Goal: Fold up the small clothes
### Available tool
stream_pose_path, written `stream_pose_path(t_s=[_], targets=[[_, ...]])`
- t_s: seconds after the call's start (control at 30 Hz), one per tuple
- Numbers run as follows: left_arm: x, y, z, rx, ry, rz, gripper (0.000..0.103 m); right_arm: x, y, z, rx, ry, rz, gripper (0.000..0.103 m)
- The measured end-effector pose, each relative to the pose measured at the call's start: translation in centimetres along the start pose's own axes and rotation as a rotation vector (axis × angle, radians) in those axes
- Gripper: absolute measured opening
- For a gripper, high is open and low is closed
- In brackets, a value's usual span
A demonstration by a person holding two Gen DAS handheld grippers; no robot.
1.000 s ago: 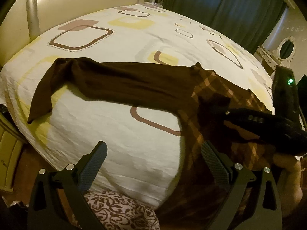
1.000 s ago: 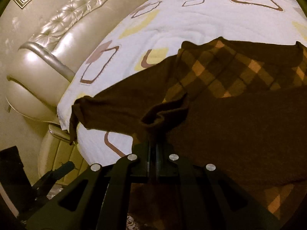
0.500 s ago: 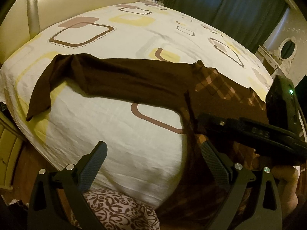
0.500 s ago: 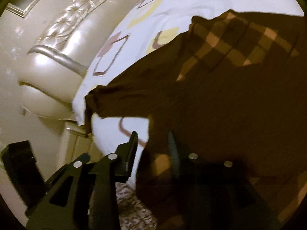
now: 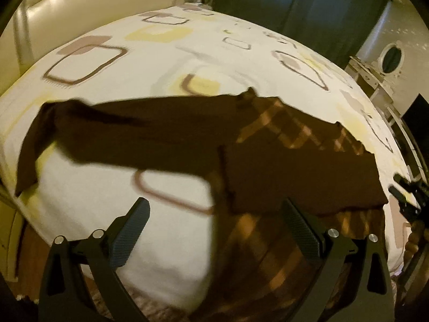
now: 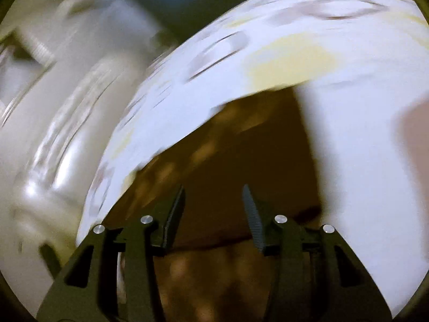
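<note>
1. Left wrist view shows a brown sweater (image 5: 268,145) lying flat on a bed (image 5: 166,53) with a white sheet that has yellow and brown squares.
2. One long sleeve (image 5: 112,128) reaches out to the left, and its end hangs over the bed's edge.
3. The other sleeve is folded across the checked body.
4. The left gripper (image 5: 214,230) has its fingers spread wide, with nothing between them.
5. The right gripper (image 6: 213,214) has just been opening; its fingers are apart and pinch nothing.
6. The right wrist picture is blurry, but the sweater lies under the fingers.
7. Dark curtains (image 5: 295,10) hang behind the bed.
</note>
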State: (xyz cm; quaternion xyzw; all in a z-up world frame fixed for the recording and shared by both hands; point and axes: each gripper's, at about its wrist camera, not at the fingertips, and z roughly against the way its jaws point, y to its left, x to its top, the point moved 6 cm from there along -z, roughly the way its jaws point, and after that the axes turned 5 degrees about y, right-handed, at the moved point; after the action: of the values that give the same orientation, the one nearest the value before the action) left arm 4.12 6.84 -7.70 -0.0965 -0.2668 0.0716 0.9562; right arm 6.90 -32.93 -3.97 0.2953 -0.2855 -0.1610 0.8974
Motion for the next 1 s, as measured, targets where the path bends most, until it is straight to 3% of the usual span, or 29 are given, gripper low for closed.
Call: stream_pose_path(t_s=[0.13, 0.27, 0.3, 0.33, 0.37, 0.43, 0.53, 0.8, 0.9, 0.97, 1.0], targets=[[1.5, -2.7, -2.3, -0.012, 0.015, -0.03, 0.098, 1.5, -6.6, 0.1, -0.009, 0.02, -0.15, 0.045], [2.0, -4.1, -4.2, -0.005, 0.041, -0.05, 0.098, 0.6, -8.0, -2.0, 0.077, 0.091, -0.215, 0.043], [1.9, -4.3, -4.8, 0.0, 0.052, -0.049, 0.098, 0.3, -8.0, -2.4, 0.086, 0.096, -0.211, 0.035], [1.8, -4.4, -5.3, 0.003, 0.065, -0.045, 0.098, 0.1, -7.9, -2.8, 0.084, 0.1, -0.197, 0.016], [1.7, -4.4, -5.6, 0.005, 0.074, -0.041, 0.098, 0.0, -7.9, -3.1, 0.08, 0.117, -0.184, 0.008], [1.3, -4.4, -6.5, 0.016, 0.1, -0.041, 0.098, -0.2, -8.1, -3.5, 0.068, 0.133, -0.16, 0.007], [1.0, -4.4, -7.0, 0.033, 0.105, -0.056, 0.098, 0.3, -8.6, -2.2, 0.036, 0.091, -0.145, 0.006], [0.7, -4.2, -7.9, 0.054, 0.102, -0.078, 0.098, 0.2, -9.8, -2.2, 0.077, 0.095, -0.189, 0.012], [0.7, -4.1, -8.0, 0.046, 0.107, -0.081, 0.098, 0.7, -9.1, -0.1, 0.014, 0.013, -0.155, 0.012], [0.7, -4.1, -8.0, 0.039, 0.11, -0.081, 0.098, 1.1, -7.1, 1.1, 0.026, -0.038, -0.106, 0.015], [0.7, -4.0, -8.1, 0.036, 0.111, -0.082, 0.098, 1.1, -6.1, 1.4, 0.045, -0.051, -0.084, 0.022]])
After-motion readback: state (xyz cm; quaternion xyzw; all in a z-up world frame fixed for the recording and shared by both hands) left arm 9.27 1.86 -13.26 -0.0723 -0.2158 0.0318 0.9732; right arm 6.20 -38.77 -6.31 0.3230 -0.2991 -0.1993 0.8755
